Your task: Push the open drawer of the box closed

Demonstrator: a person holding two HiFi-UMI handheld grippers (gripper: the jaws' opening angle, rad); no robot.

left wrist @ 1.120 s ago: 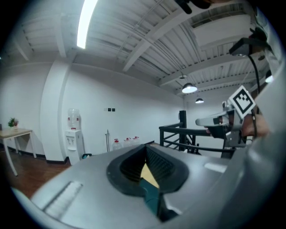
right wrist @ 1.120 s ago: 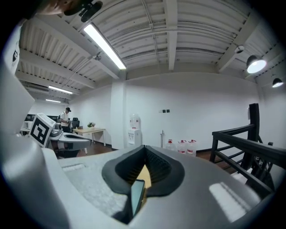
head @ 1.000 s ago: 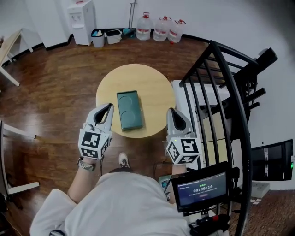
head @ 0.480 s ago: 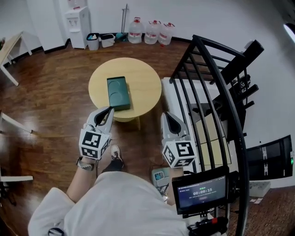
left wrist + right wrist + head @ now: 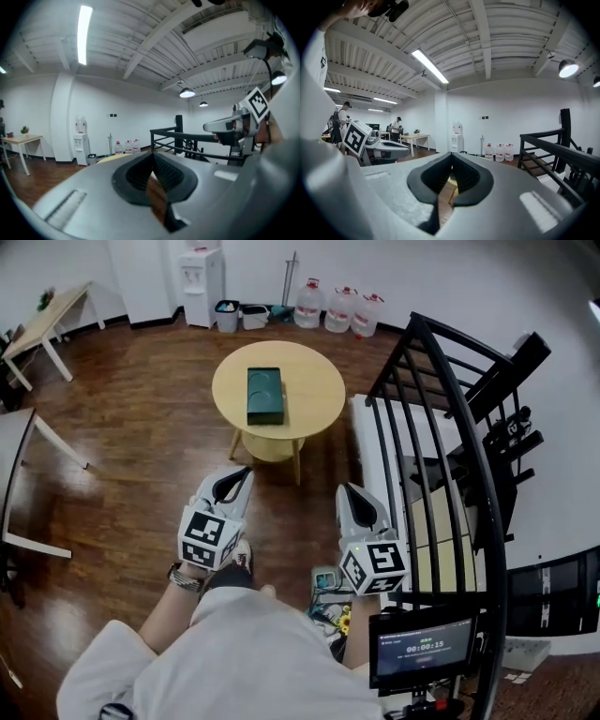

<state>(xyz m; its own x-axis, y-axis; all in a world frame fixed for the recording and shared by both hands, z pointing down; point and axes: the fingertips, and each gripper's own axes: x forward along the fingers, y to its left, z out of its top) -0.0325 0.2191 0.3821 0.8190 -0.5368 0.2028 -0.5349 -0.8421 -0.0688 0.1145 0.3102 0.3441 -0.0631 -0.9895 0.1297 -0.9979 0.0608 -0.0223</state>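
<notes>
The dark green box (image 5: 264,396) lies flat on the round wooden table (image 5: 314,395), far ahead of me in the head view. At this distance I cannot make out its drawer. Both grippers hang over the wooden floor, well short of the table. My left gripper (image 5: 241,473) is shut with nothing in it; its jaws (image 5: 152,158) meet in its own view. My right gripper (image 5: 349,490) is also shut and empty (image 5: 451,158). In each gripper view the other gripper shows at the side, the right one (image 5: 233,126) and the left one (image 5: 380,146).
A black stair railing (image 5: 441,427) runs close along my right. Water bottles (image 5: 342,308), a water dispenser (image 5: 202,276) and bins (image 5: 241,315) line the far wall. A wooden desk (image 5: 47,326) stands far left, a white table (image 5: 23,470) near left. A screen (image 5: 422,649) hangs on my chest.
The table and box have slid from right under the grippers to far ahead, so I have backed away. Both grippers moved back with me and stayed shut.
</notes>
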